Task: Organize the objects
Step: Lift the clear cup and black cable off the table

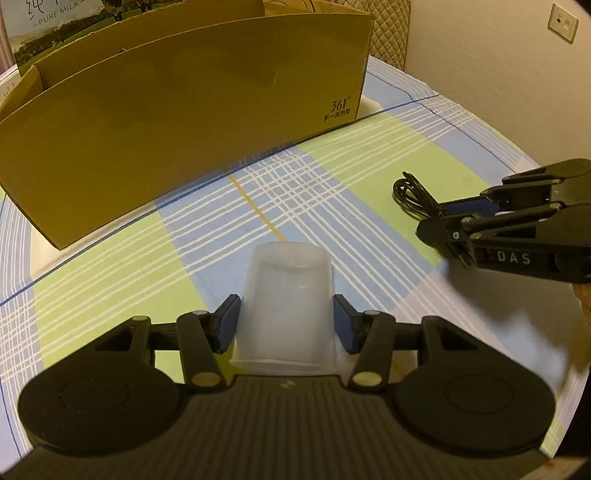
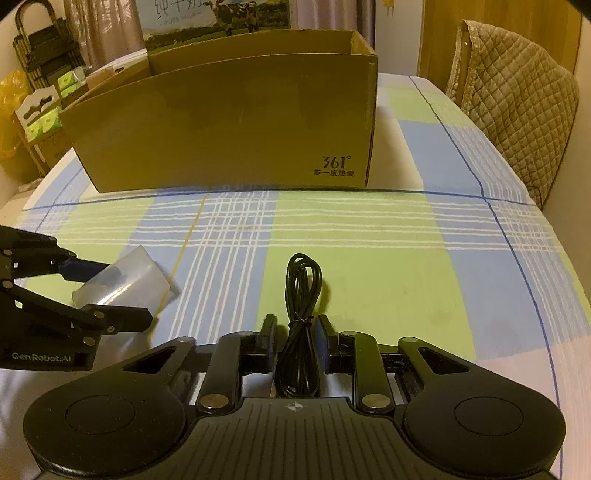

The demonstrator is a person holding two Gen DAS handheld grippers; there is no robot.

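My left gripper is shut on a translucent plastic cup, held on its side with its base pointing away from me; it also shows in the right wrist view just above the cloth. My right gripper is shut on a coiled black cable, whose loop sticks out ahead of the fingers; the cable also shows in the left wrist view, with the right gripper behind it. An open cardboard box marked 361° stands beyond both grippers, also in the right wrist view.
The table carries a blue, green and white checked cloth. A quilted chair back stands at the far right. Milk cartons stand behind the box, and racks and packets stand at the far left. A wall socket is at the upper right.
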